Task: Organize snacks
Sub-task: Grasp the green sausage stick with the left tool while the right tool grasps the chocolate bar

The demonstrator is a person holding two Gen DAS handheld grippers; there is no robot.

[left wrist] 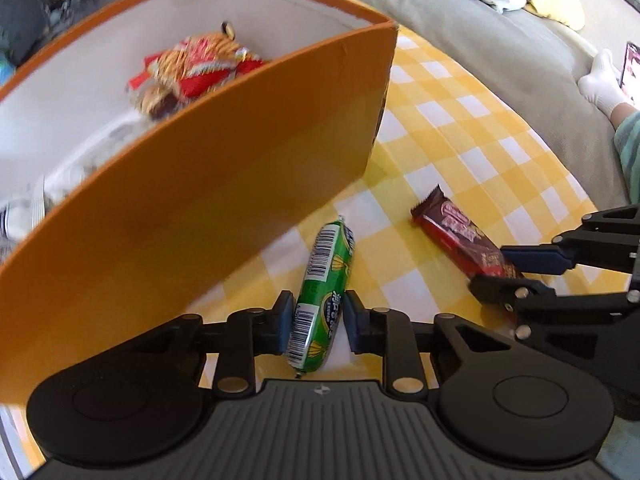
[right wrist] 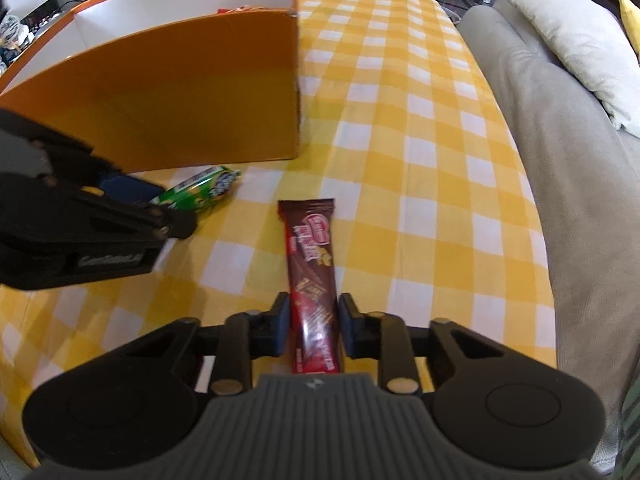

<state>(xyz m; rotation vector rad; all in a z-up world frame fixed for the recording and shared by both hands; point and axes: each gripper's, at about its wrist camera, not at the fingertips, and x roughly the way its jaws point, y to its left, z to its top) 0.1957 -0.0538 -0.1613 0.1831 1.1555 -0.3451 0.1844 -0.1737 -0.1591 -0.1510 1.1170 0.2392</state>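
A green snack roll point(left wrist: 326, 292) lies on the yellow checked tablecloth in front of the orange box point(left wrist: 224, 184). My left gripper point(left wrist: 316, 320) straddles its near end, jaws close on both sides with a thin gap at the right pad. A brown-red chocolate bar point(right wrist: 314, 280) lies to the right. My right gripper point(right wrist: 314, 326) straddles its near end, pads nearly touching. The box holds red and orange snack packets point(left wrist: 196, 68) and white packets. The roll point(right wrist: 200, 192) and left gripper show in the right wrist view; the bar point(left wrist: 460, 240) shows in the left.
The box's white inside has a divider point(right wrist: 80, 28). A grey sofa point(right wrist: 560, 140) with cushions runs along the table's right edge. A person's socked foot point(left wrist: 600, 84) rests on the sofa beside a phone.
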